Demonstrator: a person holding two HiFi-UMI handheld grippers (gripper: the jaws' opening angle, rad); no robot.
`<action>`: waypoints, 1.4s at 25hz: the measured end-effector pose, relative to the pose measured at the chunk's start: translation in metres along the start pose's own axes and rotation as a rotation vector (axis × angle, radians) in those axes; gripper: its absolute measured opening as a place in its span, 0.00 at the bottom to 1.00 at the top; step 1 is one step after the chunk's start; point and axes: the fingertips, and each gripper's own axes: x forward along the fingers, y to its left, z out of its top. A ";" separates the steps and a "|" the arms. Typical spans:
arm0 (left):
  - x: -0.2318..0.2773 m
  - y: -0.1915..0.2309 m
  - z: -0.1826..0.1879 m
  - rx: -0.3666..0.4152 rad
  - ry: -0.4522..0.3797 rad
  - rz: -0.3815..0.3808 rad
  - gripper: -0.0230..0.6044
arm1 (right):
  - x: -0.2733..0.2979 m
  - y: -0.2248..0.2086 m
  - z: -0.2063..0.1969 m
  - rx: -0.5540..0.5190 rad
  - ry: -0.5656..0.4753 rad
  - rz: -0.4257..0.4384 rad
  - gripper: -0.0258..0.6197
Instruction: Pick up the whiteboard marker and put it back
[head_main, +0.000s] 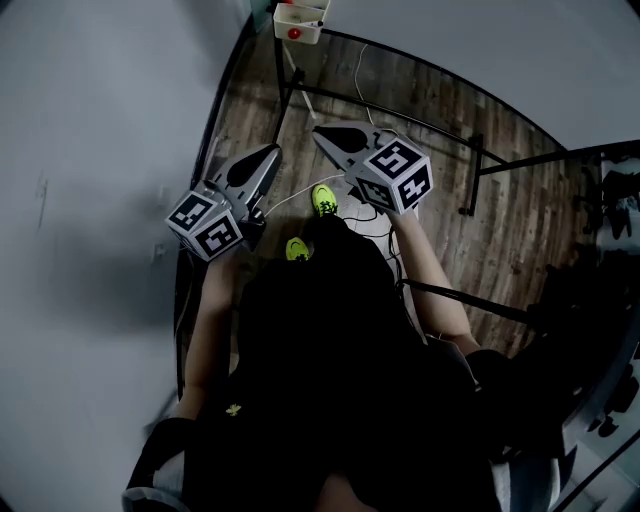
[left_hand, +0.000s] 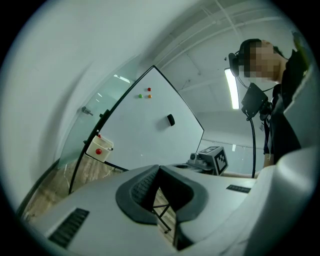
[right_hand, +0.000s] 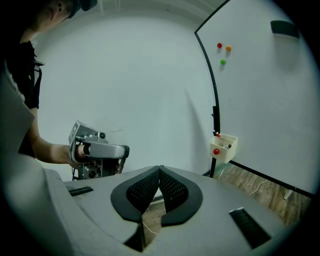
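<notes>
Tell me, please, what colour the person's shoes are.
Bright yellow-green shoes, seen best in the head view.

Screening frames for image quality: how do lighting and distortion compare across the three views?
Head view: dim, the person's dark clothing nearly featureless. Left gripper view: brighter, ceiling light strip glares, black fisheye corners. Right gripper view: evenly lit, whiteboard edge bowed by the lens.

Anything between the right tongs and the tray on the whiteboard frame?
Nothing. In the right gripper view, the stretch from the right gripper to the tray is open air, with only wood floor below and the black post beside the tray.
</notes>
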 end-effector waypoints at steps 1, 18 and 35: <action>-0.004 -0.005 -0.005 -0.003 0.008 -0.006 0.04 | -0.004 0.008 -0.004 0.005 -0.002 -0.006 0.04; -0.025 -0.037 -0.031 -0.018 0.038 -0.028 0.04 | -0.034 0.039 0.006 -0.014 -0.094 -0.048 0.03; -0.017 -0.045 -0.020 0.025 0.042 -0.041 0.04 | -0.036 0.047 0.016 -0.038 -0.129 -0.026 0.03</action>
